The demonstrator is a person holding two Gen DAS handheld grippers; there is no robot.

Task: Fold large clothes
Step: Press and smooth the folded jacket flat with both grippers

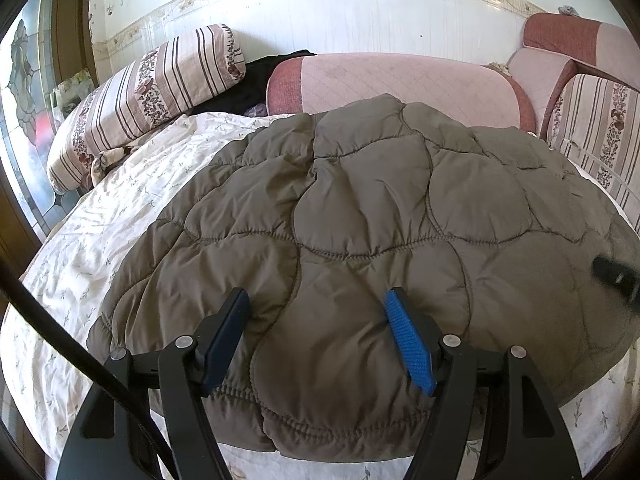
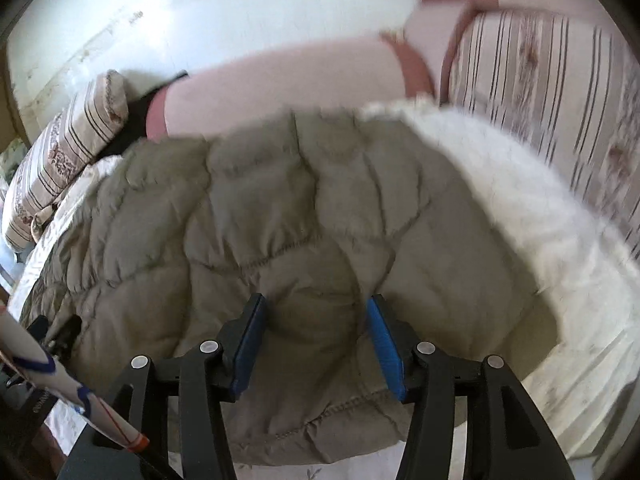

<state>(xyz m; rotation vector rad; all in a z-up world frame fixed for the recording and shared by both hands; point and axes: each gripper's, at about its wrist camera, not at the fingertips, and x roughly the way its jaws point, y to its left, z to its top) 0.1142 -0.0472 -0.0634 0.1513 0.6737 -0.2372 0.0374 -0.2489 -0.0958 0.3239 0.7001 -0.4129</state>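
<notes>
**Left wrist view: both grippers over the near hem of a padded jacket**

Left wrist view shows a large olive quilted jacket [image 1: 360, 208] that lies spread on the bed [image 1: 80, 248], over a pale floral sheet. It covers most of the middle and reaches back toward the pink cushion [image 1: 392, 80] by the wall. The left gripper [image 1: 318, 300] hangs over the gathered near hem with its jaws spread; the fabric is below and between the fingers, but the pads do not press it.

In the right wrist view, which is blurred, the right gripper [image 2: 316, 308] is also over the near edge of the jacket [image 2: 280, 200]. Its jaws stand apart, with a puff of fabric rising between them, and I see no pinch. A white fleecy lining [image 2: 500, 184] shows along the far right side, so I think that part is turned back.

I judge the jacket to be soft, thick and springy, light for its size, with a smooth shell that can slip from the pads. A thin pinch on one puffy panel would probably slide off. Better places to hold are the stitched, elastic hem or a seam line, where the layers are joined and flatter. Both sides should be lifted together, since the bulk will sag and spring back open.
</notes>
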